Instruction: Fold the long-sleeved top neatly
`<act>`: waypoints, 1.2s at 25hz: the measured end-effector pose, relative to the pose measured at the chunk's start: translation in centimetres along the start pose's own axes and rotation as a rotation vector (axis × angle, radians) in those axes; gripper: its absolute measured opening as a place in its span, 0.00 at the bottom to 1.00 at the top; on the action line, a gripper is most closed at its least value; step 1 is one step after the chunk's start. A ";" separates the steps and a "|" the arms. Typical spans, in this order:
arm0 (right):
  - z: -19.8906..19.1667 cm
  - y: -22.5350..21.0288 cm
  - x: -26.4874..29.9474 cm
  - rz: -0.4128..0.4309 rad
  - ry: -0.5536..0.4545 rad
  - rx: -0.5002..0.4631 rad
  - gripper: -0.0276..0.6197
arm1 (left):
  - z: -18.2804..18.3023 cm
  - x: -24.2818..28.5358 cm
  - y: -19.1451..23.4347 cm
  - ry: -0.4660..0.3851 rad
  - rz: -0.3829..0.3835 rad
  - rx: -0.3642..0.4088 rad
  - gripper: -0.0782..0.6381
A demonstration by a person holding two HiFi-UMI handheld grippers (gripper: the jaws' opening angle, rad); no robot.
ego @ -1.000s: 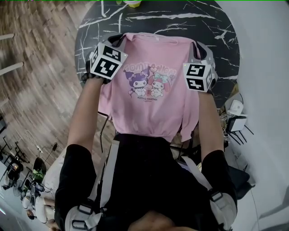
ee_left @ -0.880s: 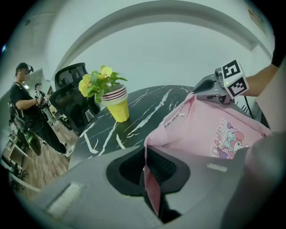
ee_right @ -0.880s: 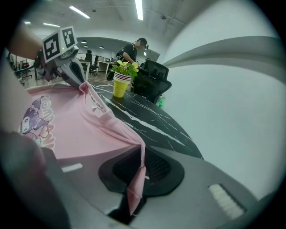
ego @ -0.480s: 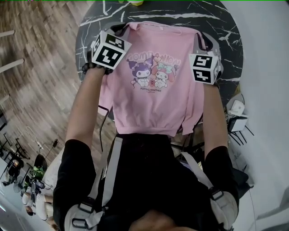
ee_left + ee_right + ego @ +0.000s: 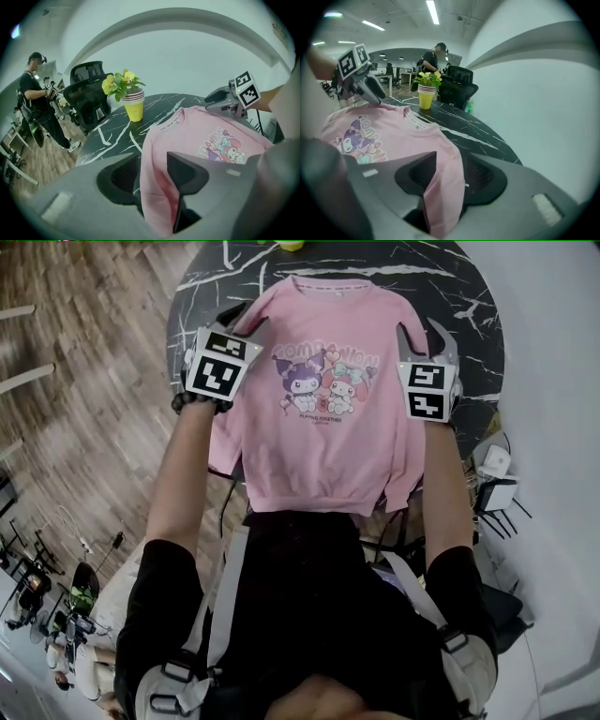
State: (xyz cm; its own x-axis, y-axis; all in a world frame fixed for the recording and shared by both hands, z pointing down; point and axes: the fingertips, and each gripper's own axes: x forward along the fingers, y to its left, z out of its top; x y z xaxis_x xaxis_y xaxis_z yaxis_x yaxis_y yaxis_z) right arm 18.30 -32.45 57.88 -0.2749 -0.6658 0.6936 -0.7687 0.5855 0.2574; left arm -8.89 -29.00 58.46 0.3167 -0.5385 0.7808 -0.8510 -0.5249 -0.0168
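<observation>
The pink long-sleeved top [image 5: 328,451] with a cartoon print lies face up on the round black marble table [image 5: 469,324], collar at the far side, hem hanging over the near edge. My left gripper [image 5: 242,322] stands at its left shoulder and my right gripper [image 5: 422,337] at its right shoulder. Both sets of jaws have just been opening. In the left gripper view the shoulder fabric [image 5: 157,187] lies loose between the spread jaws of the left gripper [image 5: 152,164]. The right gripper view shows the same: pink cloth [image 5: 445,187] slack inside the right gripper [image 5: 447,161].
A yellow cup of flowers [image 5: 133,105] stands on the far side of the table. Behind it are a black office chair [image 5: 86,89] and a standing person [image 5: 40,93]. White boxes and cables [image 5: 492,470] sit off the table's right edge; wooden floor lies to the left.
The top has gone forward and down from being held up by its shoulders to lying spread on the table. Both grippers' jaws have opened and released the shoulder fabric.
</observation>
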 end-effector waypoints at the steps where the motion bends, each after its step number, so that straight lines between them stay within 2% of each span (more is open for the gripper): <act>1: -0.2 0.5 -0.4 0.004 0.000 0.002 0.34 | -0.5 -0.5 -0.2 0.001 0.001 -0.006 0.39; 6: 0.0 4.8 -2.8 0.038 -0.014 0.003 0.32 | -3.9 -3.9 -1.1 0.001 0.018 -0.043 0.38; 13: 1.4 13.2 -6.0 0.141 -0.023 -0.045 0.31 | -11.7 -9.7 -2.4 0.055 0.046 -0.117 0.37; 23: 5.6 24.0 -7.5 0.325 -0.065 -0.204 0.28 | -22.5 -17.3 -3.5 0.110 0.106 -0.288 0.36; 30: 7.1 30.6 -6.5 0.427 -0.063 -0.305 0.27 | -27.2 -18.7 -5.4 0.117 0.053 -0.356 0.36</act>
State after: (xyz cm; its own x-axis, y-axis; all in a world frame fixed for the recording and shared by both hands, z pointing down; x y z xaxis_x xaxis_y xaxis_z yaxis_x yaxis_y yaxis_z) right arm -7.55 -13.55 56.47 -0.5682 -0.3601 0.7399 -0.3807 0.9122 0.1516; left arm -21.60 1.83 60.96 0.2353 -0.4689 0.8513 -0.9638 -0.2255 0.1422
